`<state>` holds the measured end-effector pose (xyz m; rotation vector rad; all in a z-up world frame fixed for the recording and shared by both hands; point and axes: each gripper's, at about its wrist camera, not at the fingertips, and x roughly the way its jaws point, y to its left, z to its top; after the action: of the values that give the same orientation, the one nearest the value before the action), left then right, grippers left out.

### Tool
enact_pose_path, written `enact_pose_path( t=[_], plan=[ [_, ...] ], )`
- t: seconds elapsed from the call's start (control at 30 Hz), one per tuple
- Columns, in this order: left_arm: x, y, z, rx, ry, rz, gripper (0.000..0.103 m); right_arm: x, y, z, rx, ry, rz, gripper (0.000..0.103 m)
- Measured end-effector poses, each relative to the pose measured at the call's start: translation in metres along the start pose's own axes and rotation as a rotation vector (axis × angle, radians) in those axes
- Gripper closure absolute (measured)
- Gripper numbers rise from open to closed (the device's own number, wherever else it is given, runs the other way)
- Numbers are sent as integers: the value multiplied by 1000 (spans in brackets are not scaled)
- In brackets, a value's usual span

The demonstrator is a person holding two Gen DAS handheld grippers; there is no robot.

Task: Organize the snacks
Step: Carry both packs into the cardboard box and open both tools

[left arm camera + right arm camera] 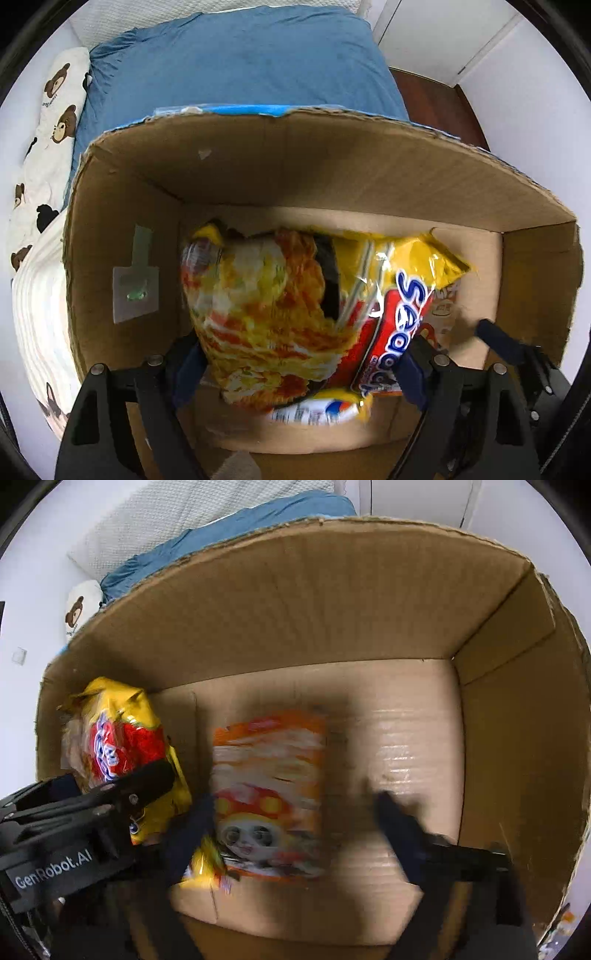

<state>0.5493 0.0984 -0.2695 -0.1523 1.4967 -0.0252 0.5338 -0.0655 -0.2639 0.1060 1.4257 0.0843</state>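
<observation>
The left claw (299, 369), pointing down into the box (332, 162), is clamped on a yellow noodle pack (273, 317), likely so it can be set on the floor of the box. At about 3 o'clock from it, the right claw (295, 823) stands apart, with an orange packet (269, 794) below it, blurred and touching neither pad, so apparently let go. The box sits on a bed with a blue cover (240, 62); a bear-print pillow (48, 122) lies at 10 o'clock, white walls beyond.
</observation>
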Motion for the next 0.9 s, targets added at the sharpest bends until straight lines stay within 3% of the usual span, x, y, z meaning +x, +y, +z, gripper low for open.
enact_pose_path(
  t=[0.2,0.43,0.57,0.9],
  plan=[
    [-14,0,0,13,-41,-16,7,-7,-8,-8,15,-16,-3,7],
    [-52,-5,-20,49,-134,-17,7,-42,-15,-34,16,-83,-13,6],
    [-84,-14,-49,83,-230,20,7,-72,-16,-55,18,-126,-22,6],
    [-136,-14,-124,84,-375,34,7,-144,-14,-121,-41,-260,-70,6]
  ],
)
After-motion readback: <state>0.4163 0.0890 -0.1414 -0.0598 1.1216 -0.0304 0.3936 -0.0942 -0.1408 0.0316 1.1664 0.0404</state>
